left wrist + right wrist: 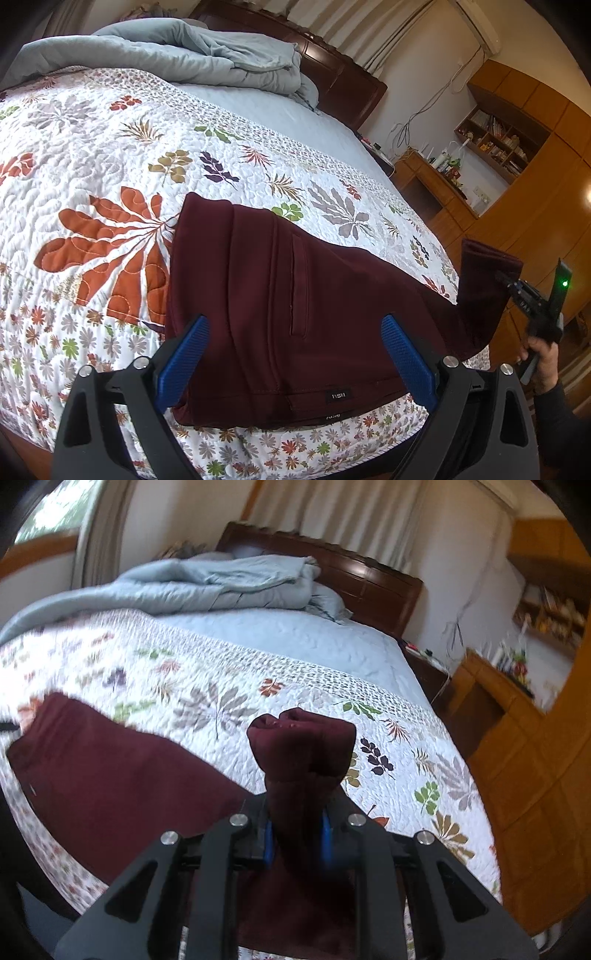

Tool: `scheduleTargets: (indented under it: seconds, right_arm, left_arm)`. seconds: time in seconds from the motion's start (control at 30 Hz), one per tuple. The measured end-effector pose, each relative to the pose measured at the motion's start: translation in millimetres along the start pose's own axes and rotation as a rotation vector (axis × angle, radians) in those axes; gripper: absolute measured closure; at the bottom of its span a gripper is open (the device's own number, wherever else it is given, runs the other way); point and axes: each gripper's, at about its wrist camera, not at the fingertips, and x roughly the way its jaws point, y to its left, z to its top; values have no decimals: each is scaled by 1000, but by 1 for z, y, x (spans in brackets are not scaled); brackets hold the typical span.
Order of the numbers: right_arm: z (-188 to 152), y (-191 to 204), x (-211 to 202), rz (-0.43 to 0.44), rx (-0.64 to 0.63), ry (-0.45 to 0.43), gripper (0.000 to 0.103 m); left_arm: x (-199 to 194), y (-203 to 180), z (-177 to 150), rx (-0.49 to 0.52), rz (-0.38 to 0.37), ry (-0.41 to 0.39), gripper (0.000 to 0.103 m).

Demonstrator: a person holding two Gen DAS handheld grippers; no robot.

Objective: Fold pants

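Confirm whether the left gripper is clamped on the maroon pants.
No: the left gripper has its blue pads spread wide over the maroon pants, not pressing the cloth.

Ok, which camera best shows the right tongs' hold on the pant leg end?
The right wrist view: the right tongs pinch the bunched maroon pants between blue pads, close up. The left wrist view shows that grip small, at the frame's right edge.

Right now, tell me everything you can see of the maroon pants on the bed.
The maroon pants look like soft, thick knit. The waist end lies flat near the quilt's edge, showing a slit pocket, stitched seams and a small black label. The left tongs stand open around the waist. The right tongs pinch the bunched leg end, lifted off the bed.
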Motion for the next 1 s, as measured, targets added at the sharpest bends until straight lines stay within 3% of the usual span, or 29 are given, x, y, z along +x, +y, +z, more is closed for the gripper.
scheduleTargets:
  seconds: [0.43, 0.63, 1.0]
  right_arm:
    - [-52, 120, 29, -132, -584, -12, 85]
    - [-78, 150, 39, -132, -734, -18, 85]
    - [-105, 157, 44, -149, -867, -35, 83]
  left_arm:
    - [0, 1, 0, -6, -2, 1, 8]
    - [5, -1, 0, 1, 9, 14, 8]
    - [7, -2, -1, 5, 20, 23, 8]
